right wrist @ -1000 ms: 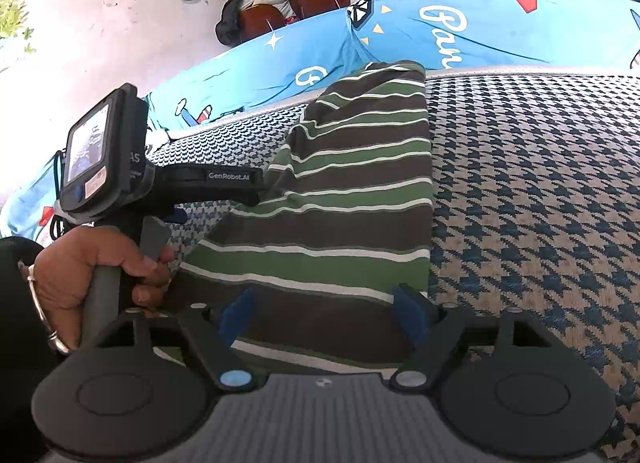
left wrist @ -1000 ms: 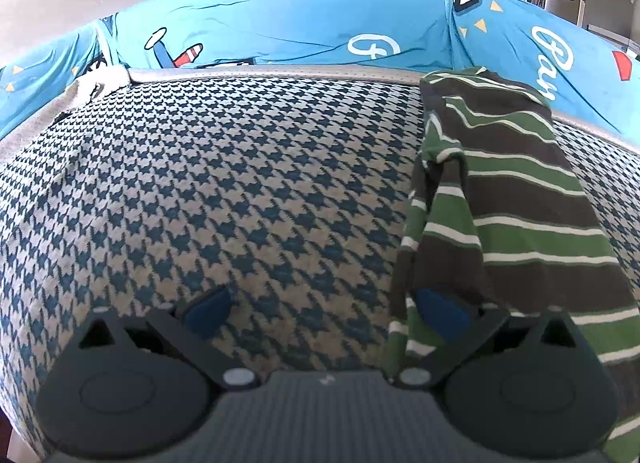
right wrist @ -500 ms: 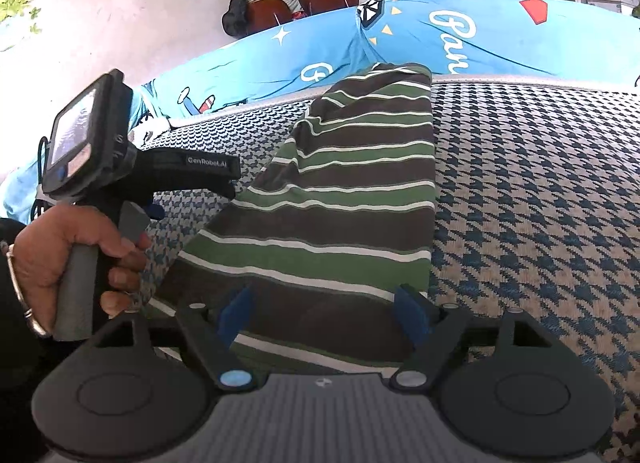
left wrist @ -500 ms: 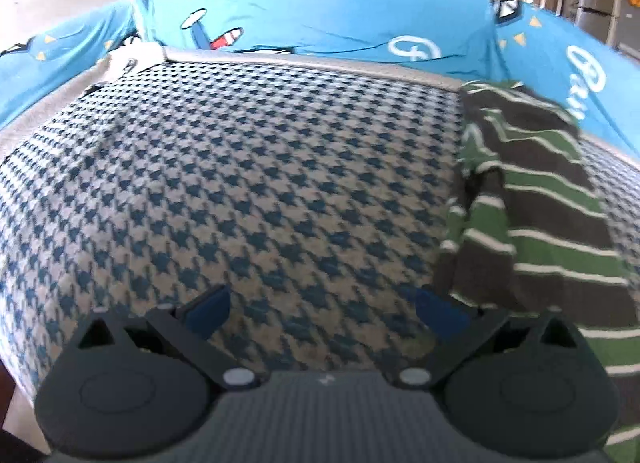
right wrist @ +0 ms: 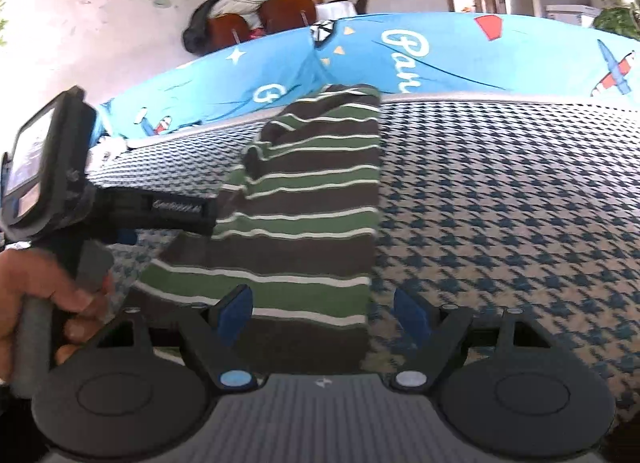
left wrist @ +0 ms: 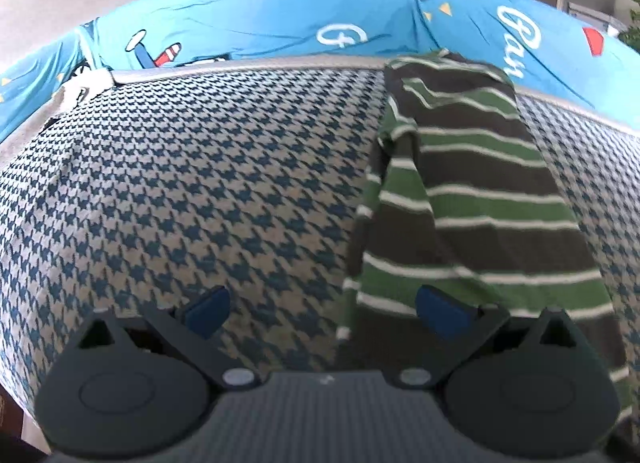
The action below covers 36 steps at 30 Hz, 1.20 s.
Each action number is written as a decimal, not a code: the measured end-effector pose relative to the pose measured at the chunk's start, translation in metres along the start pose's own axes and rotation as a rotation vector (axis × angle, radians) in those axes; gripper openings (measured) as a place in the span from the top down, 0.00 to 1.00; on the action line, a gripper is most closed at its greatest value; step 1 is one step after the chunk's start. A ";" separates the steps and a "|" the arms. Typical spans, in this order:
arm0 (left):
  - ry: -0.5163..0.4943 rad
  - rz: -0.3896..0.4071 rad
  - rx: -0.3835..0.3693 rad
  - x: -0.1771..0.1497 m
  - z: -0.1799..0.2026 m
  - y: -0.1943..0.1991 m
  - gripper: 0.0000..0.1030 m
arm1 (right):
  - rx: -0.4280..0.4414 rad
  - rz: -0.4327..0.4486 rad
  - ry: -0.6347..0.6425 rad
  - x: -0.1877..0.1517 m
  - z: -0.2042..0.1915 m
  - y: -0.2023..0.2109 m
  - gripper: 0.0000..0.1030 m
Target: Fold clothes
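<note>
A green, brown and white striped garment (left wrist: 472,199) lies folded into a long narrow strip on the houndstooth surface (left wrist: 200,191). It also shows in the right wrist view (right wrist: 304,215). My left gripper (left wrist: 326,309) is open at the strip's near left edge, its right finger over the cloth. My right gripper (right wrist: 324,313) is open over the strip's near right corner. Neither holds anything. The left gripper's body (right wrist: 52,175) and the hand on it show at the left of the right wrist view.
A bright blue printed sheet (left wrist: 256,23) rises like a wall behind the houndstooth surface; it also shows in the right wrist view (right wrist: 440,51). Chairs with dark clothes (right wrist: 248,19) stand beyond it. Fridge and doorway at the far right.
The left gripper swung left and then back to the strip's left edge. The right gripper shifted right, so the strip's right edge now lies between its fingers.
</note>
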<state>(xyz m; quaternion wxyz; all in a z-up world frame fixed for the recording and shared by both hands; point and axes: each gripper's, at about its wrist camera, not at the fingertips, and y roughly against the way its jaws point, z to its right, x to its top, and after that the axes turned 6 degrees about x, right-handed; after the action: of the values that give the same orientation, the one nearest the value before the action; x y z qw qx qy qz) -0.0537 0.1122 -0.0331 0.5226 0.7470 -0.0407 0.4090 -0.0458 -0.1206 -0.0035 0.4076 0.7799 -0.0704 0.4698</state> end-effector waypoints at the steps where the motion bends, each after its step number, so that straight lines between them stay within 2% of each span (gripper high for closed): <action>1: -0.003 0.001 0.002 -0.001 0.001 -0.001 0.00 | -0.020 -0.008 0.000 -0.001 0.001 -0.001 0.24; 8: -0.002 0.006 -0.003 -0.005 -0.003 0.001 0.00 | -0.060 -0.035 0.042 -0.004 0.000 -0.006 0.24; 23: -0.009 0.001 -0.006 -0.012 -0.011 0.010 0.00 | -0.065 -0.056 0.092 -0.006 -0.003 -0.011 0.17; 36: -0.002 -0.012 -0.008 -0.015 -0.014 0.016 0.00 | -0.060 -0.068 0.114 -0.006 -0.004 -0.011 0.17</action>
<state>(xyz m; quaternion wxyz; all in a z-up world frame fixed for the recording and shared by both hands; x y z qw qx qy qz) -0.0794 0.1109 -0.0286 0.5281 0.7455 -0.0387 0.4049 -0.0467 -0.1125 -0.0133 0.4497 0.7412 -0.0344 0.4971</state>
